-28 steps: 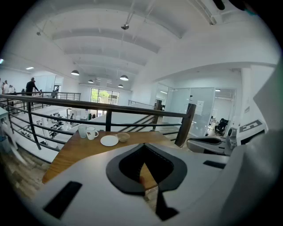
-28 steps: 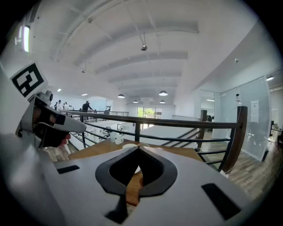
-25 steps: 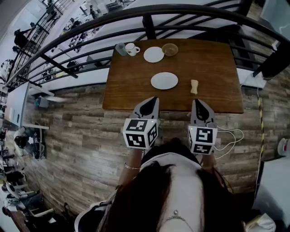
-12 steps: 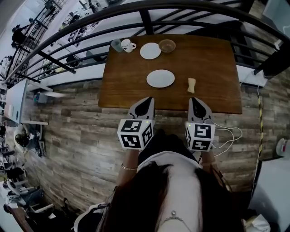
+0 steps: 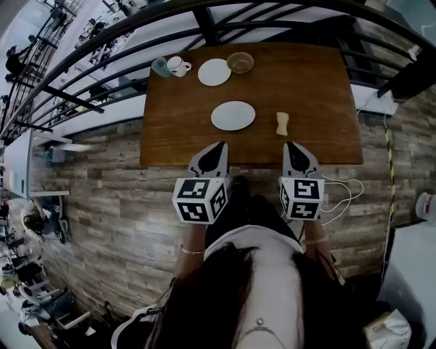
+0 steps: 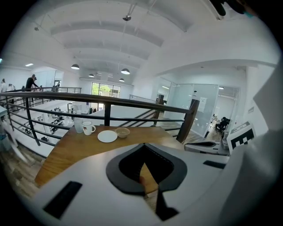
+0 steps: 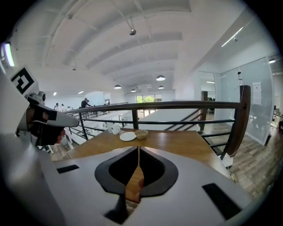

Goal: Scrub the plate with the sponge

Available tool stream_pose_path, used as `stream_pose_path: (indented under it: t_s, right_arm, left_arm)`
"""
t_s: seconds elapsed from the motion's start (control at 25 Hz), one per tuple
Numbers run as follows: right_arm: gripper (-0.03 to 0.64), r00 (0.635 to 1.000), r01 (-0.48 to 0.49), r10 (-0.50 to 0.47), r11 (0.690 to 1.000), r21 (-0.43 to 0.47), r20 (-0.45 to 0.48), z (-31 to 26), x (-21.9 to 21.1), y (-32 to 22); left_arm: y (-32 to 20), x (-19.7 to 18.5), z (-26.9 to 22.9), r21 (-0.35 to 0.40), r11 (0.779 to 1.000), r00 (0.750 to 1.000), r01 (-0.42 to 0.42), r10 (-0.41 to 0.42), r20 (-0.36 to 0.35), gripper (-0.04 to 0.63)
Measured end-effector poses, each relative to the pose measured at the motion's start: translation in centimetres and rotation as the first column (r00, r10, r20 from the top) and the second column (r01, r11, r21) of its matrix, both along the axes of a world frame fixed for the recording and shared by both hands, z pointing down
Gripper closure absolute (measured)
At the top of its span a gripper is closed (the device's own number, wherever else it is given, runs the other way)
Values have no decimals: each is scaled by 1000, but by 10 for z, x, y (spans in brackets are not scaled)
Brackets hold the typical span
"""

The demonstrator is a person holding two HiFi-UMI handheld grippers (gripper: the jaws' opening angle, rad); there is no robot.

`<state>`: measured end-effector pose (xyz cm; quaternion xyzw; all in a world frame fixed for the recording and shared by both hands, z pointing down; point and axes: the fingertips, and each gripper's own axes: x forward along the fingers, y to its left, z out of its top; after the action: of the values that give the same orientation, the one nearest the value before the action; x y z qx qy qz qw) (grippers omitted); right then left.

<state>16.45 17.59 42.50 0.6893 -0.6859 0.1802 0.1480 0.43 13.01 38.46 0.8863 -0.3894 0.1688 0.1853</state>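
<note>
A white plate (image 5: 233,115) lies near the middle of the brown wooden table (image 5: 313,82). To its right lies a small tan sponge (image 5: 282,123). Both grippers are held side by side at the table's near edge, short of both things. My left gripper (image 5: 219,146) points toward the plate; its jaws are shut with nothing between them (image 6: 143,148). My right gripper (image 5: 291,146) sits just below the sponge, also shut and empty (image 7: 138,148). In the two gripper views the gripper bodies hide the plate and the sponge.
At the table's far edge stand a glass (image 5: 161,67), a white cup (image 5: 179,65), a second white plate (image 5: 214,71) and a brown bowl (image 5: 240,62). A black railing (image 5: 204,20) runs behind the table. White cables (image 5: 344,194) lie on the floor at right.
The table has shifted up and left in the head view, and both grippers have crept a little closer to its near edge. Both stay shut.
</note>
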Motion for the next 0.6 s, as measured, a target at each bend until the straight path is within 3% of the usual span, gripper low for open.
stream_pose_path:
  t_s: [0.6]
  right_arm:
    - [575, 999, -46, 48, 992, -121, 16, 53, 18, -58]
  left_arm:
    - [-67, 4, 32, -52, 996, 997, -78, 79, 16, 588]
